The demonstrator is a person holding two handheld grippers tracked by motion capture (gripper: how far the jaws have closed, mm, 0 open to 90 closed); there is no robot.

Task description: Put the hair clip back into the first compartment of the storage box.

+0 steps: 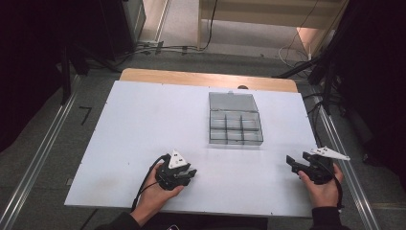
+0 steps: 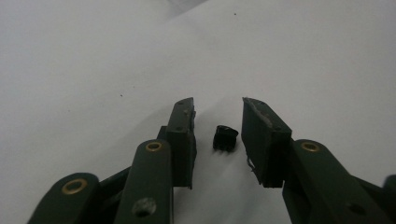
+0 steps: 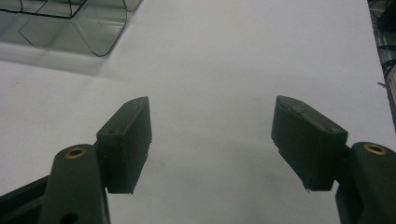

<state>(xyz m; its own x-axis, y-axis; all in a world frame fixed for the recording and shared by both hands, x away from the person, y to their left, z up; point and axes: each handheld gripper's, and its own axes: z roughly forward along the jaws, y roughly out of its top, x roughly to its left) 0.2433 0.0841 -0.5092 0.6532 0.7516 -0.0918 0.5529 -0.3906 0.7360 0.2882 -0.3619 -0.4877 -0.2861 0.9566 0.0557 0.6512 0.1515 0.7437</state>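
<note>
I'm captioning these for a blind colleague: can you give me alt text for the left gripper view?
A small black part sits on the white table between the two open jaws of the left claw, touching neither. The dark jaws rise from the bottom edge.

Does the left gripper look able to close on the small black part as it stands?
Probably yes: the small black part sits on the white table between the left gripper's open jaws, apart from both, nothing between.
</note>
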